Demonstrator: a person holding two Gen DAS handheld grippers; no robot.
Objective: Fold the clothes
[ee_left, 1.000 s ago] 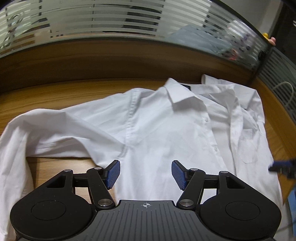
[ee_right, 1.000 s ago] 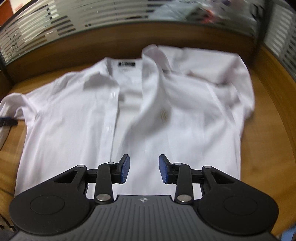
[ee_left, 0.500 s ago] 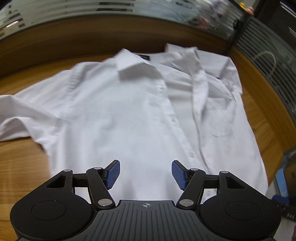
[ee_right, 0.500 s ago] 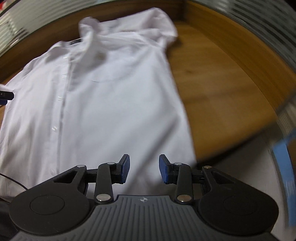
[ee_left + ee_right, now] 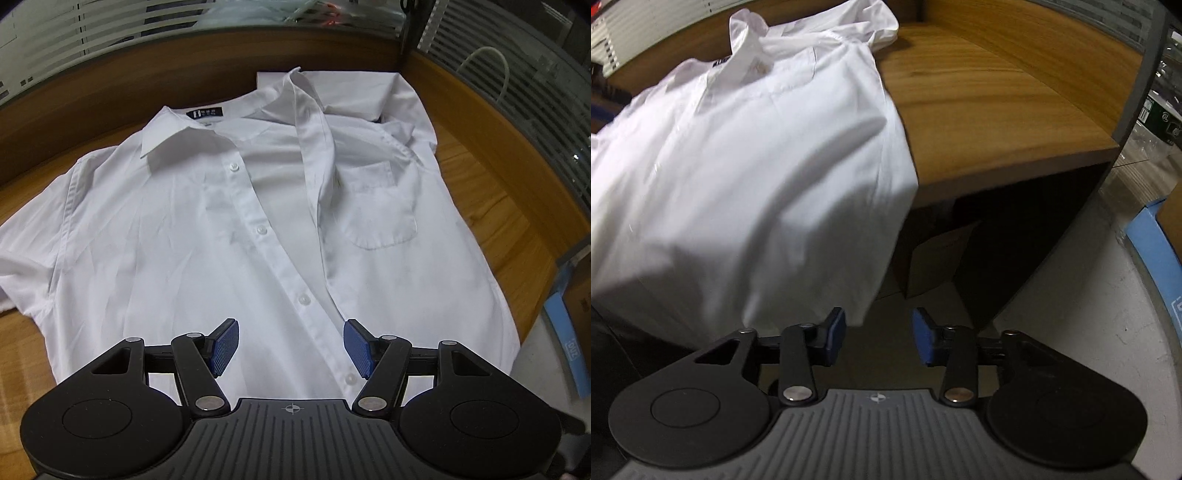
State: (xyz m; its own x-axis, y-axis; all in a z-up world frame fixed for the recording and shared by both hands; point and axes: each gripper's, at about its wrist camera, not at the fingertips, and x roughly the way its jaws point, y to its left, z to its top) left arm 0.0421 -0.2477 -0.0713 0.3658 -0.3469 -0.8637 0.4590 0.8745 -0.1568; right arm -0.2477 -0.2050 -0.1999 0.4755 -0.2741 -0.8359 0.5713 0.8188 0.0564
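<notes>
The shirt point(image 5: 229, 229) lies face up on the table point(image 5: 491, 199), collar pointing away from both jaws. Left gripper point(image 5: 290, 347) jaws wide apart (empty) above the hem; right gripper point(image 5: 878, 336) jaws opening, empty, beside the hem corner.

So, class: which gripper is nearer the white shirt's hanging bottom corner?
Right. The right gripper, jaws opening and empty, sits just beside the corner off the wooden table. The left gripper hovers over the shirt's button placket.

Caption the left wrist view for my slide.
Open left hand-held gripper above an unbuttoned white shirt spread on a wooden table.
</notes>
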